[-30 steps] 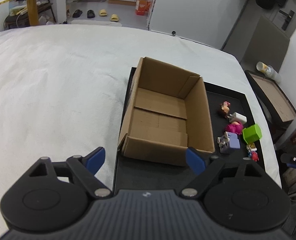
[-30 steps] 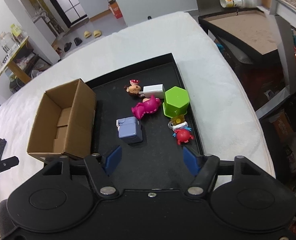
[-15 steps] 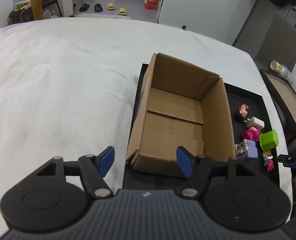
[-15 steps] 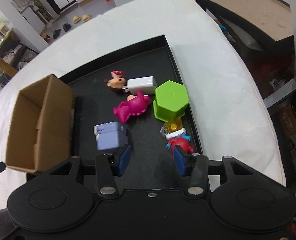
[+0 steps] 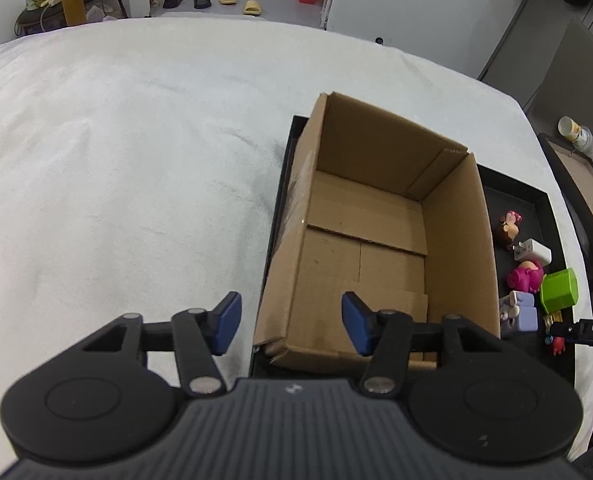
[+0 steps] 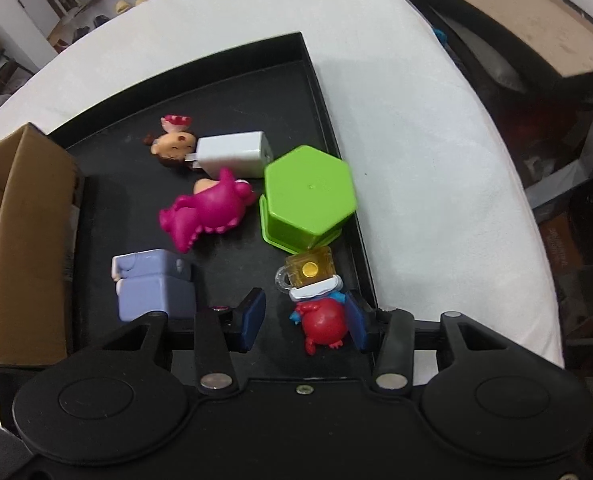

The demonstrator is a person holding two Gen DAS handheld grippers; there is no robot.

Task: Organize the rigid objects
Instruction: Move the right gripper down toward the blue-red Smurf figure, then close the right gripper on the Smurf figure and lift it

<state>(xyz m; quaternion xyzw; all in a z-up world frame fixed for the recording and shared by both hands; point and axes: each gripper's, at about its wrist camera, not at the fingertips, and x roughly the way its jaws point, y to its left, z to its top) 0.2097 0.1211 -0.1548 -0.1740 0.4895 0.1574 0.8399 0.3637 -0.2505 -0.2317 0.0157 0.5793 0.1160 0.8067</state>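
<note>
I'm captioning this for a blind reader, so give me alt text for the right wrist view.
The open right gripper brackets a red toy figure on a black tray, beside a green hexagonal block, a pink dinosaur and a lavender toy.

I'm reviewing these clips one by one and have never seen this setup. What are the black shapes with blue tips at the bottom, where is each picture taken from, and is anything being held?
There is no robot here. A person carries a two-finger tool in each hand, and a fisheye camera on each looks forward along its blue-padded fingers.

The left view shows the left hand-held gripper, open and holding nothing, above the near left corner of an empty cardboard box. The box stands in a black tray on a white cloth.

The right view shows the right hand-held gripper, open, its fingers either side of a red figure but not closed on it. Also in the tray: a green hexagonal block, a pink dinosaur, a white charger, a doll head, a lilac block and a small amber mug.
</note>
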